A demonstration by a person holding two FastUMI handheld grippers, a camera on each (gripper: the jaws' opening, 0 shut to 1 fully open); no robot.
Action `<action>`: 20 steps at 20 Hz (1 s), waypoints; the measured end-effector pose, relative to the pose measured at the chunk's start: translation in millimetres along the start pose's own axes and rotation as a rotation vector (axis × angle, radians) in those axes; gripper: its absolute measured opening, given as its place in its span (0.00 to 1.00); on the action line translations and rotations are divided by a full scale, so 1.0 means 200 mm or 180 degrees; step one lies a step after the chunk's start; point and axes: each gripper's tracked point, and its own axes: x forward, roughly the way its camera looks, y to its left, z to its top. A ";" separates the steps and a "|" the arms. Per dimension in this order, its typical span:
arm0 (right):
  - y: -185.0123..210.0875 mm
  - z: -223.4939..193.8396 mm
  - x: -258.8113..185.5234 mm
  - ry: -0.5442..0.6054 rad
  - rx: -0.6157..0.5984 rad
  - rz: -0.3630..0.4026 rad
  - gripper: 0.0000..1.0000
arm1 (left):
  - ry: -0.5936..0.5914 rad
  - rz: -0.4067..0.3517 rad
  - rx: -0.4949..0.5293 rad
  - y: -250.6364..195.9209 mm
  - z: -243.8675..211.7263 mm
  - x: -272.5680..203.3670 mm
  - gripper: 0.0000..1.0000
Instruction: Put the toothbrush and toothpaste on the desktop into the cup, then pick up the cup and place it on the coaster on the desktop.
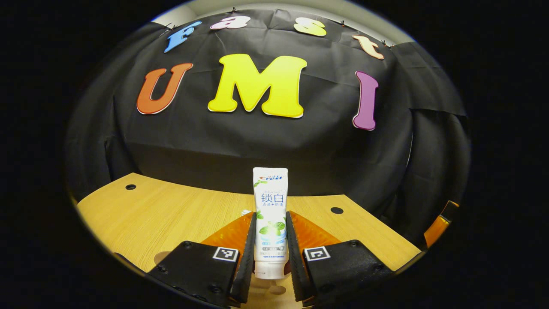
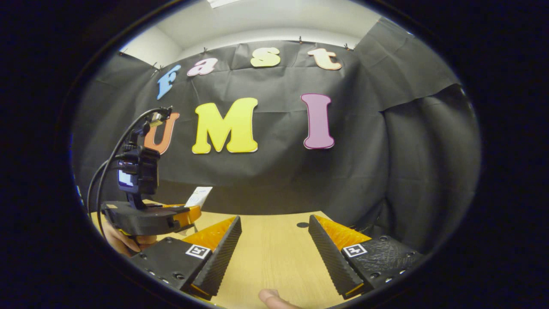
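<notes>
Your left gripper point(image 1: 270, 240) has its two fingers clamped on the toothpaste tube point(image 1: 270, 214), one finger pressing each side of the tube's lower half. The tube stands upright between them, cap end down and crimped end up, lifted above the wooden desktop point(image 1: 171, 210) (its upper half rises well clear of the fingertips). Just past the left finger a small pale object peeks out at the tube's side; it is too hidden to name. Two dark round holes sit in the desktop, one far left and one to the right of the tube.

In the right gripper view, your right gripper point(image 2: 274, 249) is spread wide with nothing between the fingers, only bare wooden desktop point(image 2: 274, 257) showing in the gap. Off to the left in that view you can see your other gripper point(image 2: 171, 216) from the side, a hand point(image 2: 124, 242) under it, a camera mount and cables rising from its top, and the flat end of the toothpaste tube point(image 2: 199, 196) tilting up beyond it. A fingertip point(image 2: 272, 298) shows at the bottom edge of that view.
</notes>
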 end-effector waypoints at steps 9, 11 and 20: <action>0.01 -0.01 0.00 0.0007 -0.0020 0.0021 0.96 | 0.0019 0.0054 0.0082 0.01 -0.01 -0.03 0.42; 0.02 -0.01 0.00 0.0001 -0.0028 0.0019 0.96 | -0.0137 -0.0005 0.0102 -0.01 0.05 -0.06 0.42; 0.11 -0.05 -0.03 0.0151 -0.0016 0.0113 0.93 | -0.0128 -0.0204 0.0121 -0.07 0.08 -0.19 0.65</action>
